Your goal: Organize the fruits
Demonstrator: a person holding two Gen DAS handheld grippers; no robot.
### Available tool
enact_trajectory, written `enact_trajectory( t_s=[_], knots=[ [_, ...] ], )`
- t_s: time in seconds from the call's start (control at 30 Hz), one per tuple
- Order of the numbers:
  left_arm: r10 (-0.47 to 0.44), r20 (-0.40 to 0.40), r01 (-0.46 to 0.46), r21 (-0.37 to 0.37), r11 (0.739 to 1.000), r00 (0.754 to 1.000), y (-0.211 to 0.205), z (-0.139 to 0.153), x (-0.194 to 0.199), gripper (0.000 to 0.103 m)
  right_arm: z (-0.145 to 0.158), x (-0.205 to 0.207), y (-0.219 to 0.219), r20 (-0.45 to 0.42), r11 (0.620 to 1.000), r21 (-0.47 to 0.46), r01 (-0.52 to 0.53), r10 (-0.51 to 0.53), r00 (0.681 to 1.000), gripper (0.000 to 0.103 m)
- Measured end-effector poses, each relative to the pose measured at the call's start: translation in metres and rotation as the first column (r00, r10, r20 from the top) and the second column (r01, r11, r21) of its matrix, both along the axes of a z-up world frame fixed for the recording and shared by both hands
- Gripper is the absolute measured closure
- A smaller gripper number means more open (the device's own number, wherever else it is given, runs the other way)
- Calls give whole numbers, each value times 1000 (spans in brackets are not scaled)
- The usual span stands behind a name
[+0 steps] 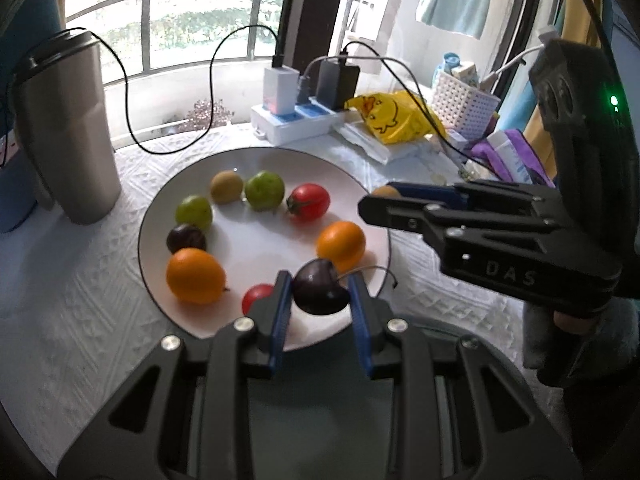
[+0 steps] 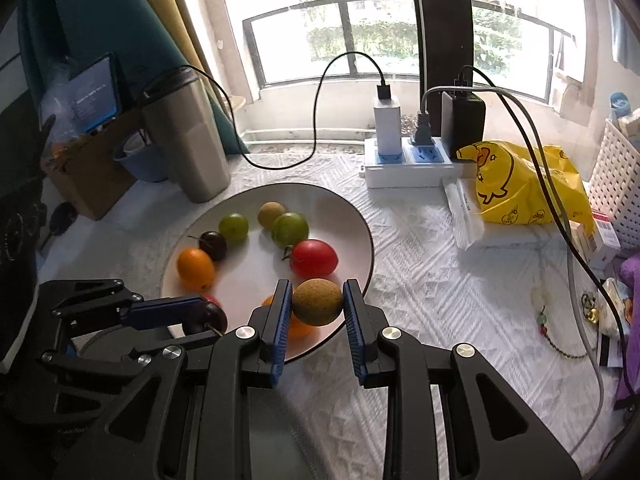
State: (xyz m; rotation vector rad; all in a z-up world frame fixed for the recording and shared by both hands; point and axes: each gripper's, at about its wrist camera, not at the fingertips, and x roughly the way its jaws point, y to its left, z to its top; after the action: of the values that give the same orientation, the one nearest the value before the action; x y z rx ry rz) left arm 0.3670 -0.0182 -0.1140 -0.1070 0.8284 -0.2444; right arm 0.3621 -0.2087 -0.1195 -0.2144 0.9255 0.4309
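A dark cherry (image 1: 319, 287) is gripped by the left gripper (image 1: 320, 296) and a brown fruit (image 2: 318, 302) by the right gripper (image 2: 316, 304) over the plate (image 2: 356, 216), seemingly for placing among the fruits there.

Desk (image 2: 420, 280) is covered in a white textured cloth. The plate (image 2: 352, 216) sits at centre of my right view, flat on the cloth. Steel tumbler (image 2: 188, 136) stands upright at upper left, just beside the plate rim. Blue cup (image 2: 140, 160) and a cardboard box (image 2: 92, 176) stand further left. White power strip (image 2: 404, 160) lies at upper centre, two chargers plugged in. Yellow duck bag (image 2: 528, 184) lies at right on flat white packets (image 2: 464, 216). White perforated basket (image 2: 612, 192) stands at the right edge. A bead string (image 2: 548, 320) lies at lower right.
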Motion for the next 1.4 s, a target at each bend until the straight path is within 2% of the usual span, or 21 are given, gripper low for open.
enact_trajectory(
  t_s=[0.3,0.63,1.4],
  knots=[
    [-12,-19,12,-6,1000,1000,-2,-1,10,72,-8,12,-1,2,1000,-11,18,-18,1000,75],
    [4,-26,-3,30,1000,1000,-4,1,8,72,-9,12,-2,-1,999,-14,30,-30,1000,75],
    [48,48,-50,39,998,998,4,33,-40,71,27,-29,9,57,1000,-19,19,-18,998,75]
  ],
)
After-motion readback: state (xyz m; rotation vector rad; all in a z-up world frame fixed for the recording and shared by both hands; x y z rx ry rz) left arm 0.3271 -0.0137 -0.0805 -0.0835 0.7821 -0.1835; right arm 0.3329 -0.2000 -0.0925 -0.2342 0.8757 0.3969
